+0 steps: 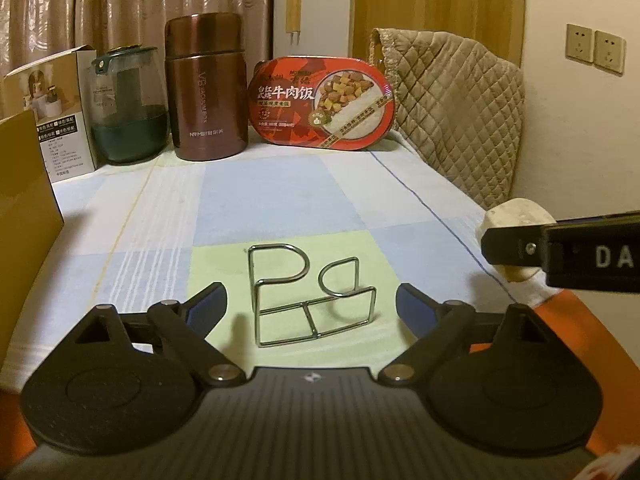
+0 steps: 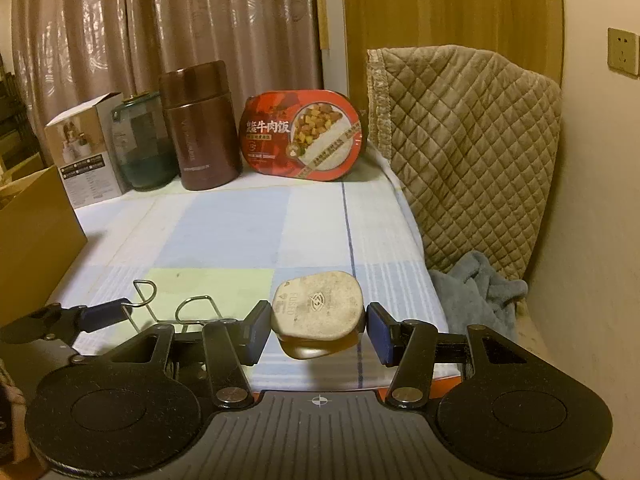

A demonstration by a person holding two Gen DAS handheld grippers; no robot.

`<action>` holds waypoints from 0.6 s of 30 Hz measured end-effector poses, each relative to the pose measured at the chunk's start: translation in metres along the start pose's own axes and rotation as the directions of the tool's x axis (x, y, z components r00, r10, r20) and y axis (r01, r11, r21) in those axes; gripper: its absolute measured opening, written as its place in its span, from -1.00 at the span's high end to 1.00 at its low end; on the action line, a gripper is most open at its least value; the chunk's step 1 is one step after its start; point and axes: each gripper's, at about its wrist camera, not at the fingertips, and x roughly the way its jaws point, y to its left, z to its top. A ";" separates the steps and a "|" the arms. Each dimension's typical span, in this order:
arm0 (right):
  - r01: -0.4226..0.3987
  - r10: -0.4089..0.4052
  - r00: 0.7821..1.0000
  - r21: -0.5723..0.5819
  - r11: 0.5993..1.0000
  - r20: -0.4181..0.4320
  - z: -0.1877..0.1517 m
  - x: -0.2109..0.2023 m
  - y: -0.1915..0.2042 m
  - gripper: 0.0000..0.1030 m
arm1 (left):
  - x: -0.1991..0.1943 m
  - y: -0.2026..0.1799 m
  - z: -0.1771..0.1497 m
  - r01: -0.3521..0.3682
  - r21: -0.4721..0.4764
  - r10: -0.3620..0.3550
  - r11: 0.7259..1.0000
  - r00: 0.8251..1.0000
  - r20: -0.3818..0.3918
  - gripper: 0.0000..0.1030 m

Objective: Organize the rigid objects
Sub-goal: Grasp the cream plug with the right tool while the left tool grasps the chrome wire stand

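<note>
Your right gripper (image 2: 319,326) is clamped on a worn white plug (image 2: 318,306), its top stamped "FUSED" beside a small round emblem, with an amber underside showing between the blue pads (image 2: 378,334); it hangs above the cloth, not resting on it. Your left gripper (image 1: 310,300) stands wide with nothing pressed, and the bent-wire rack (image 1: 310,294) sits upright on the pale green square between its fingers, touching neither. At the far edge of the checked cloth (image 1: 276,200) in blue, white and green stands a row: a red oval meal tray (image 1: 320,104) leaning on its edge with large characters "牛肉饭", a brown flask (image 1: 206,88) marked "NRMEI" low on its body and faint vertical lettering above, a clear jar (image 1: 130,106) with a dark green lid and base, and a printed carton (image 1: 60,108) whose small text is too fine to read. A brown cardboard box (image 1: 24,184) stands at the cloth's left side. Behind hang beige patterned curtains (image 2: 160,32); a quilted tan cover (image 2: 468,148) drapes to the right. Only the left view shows the letters "DA" on the right gripper's arm and two wall sockets (image 1: 594,50); only the right view shows a grey-blue towel (image 2: 478,288) bunched below the quilt.
</note>
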 end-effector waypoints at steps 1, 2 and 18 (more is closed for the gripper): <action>0.001 -0.001 1.000 0.001 1.000 0.000 0.000 0.000 0.000 0.06 | 0.002 -0.001 0.000 -0.005 -0.001 0.005 1.000 1.000 -0.001 -0.59; 0.001 -0.001 1.000 0.001 1.000 -0.001 0.000 0.001 0.000 0.06 | 0.004 -0.001 0.000 -0.012 -0.004 0.012 1.000 1.000 -0.008 -0.48; -0.032 0.031 0.999 -0.019 0.999 -0.022 0.002 -0.004 0.015 0.06 | -0.070 0.034 -0.022 0.002 0.024 0.000 1.000 0.997 -0.072 -0.29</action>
